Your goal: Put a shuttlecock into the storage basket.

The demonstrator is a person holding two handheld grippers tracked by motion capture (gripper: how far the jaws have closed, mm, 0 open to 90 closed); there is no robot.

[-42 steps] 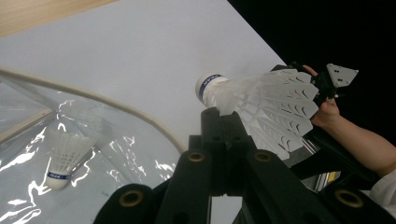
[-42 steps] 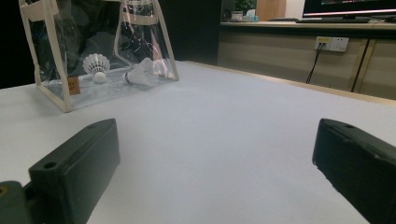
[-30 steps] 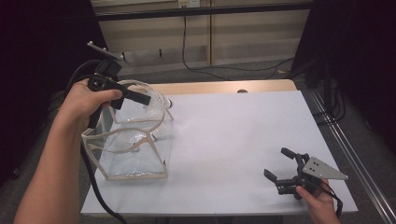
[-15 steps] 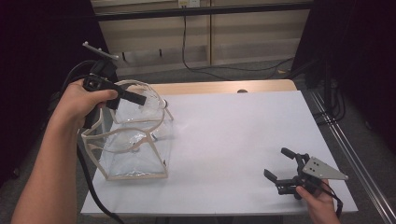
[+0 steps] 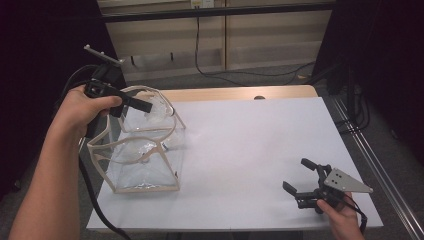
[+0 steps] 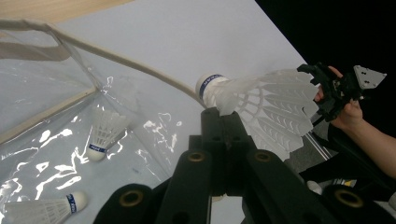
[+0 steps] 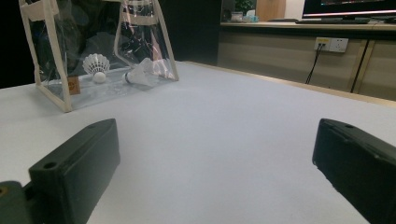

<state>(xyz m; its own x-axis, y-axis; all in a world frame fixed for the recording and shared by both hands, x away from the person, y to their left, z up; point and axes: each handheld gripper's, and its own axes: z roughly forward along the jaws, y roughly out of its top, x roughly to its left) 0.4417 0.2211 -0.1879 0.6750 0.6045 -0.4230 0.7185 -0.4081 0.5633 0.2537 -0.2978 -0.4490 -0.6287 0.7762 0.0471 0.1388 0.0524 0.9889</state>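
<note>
My left gripper [image 5: 144, 105] hovers over the mouth of a clear plastic bag [image 5: 145, 172] with beige trim at the table's left. Its jaws [image 6: 223, 116] are shut on the feather skirt of a white shuttlecock [image 6: 266, 102], whose cork points toward the bag's rim. Two more shuttlecocks [image 6: 105, 130] [image 6: 46, 210] lie on the bag's bottom. My right gripper [image 5: 296, 174] rests low at the table's front right, open, with nothing between its jaws [image 7: 215, 154]. From there the bag [image 7: 46, 28] stands far off at the upper left, with shuttlecocks [image 7: 95, 64] inside.
The white table top [image 5: 260, 145] stretches between the bag and the right gripper. A wooden strip [image 5: 240, 93] runs along the far edge. The left gripper's cable [image 5: 92, 200] hangs off the front left. Cabinets and wall cables stand behind.
The left hand has drifted slightly to the left with the shuttlecock still held over the bag. The right gripper has stayed put.
</note>
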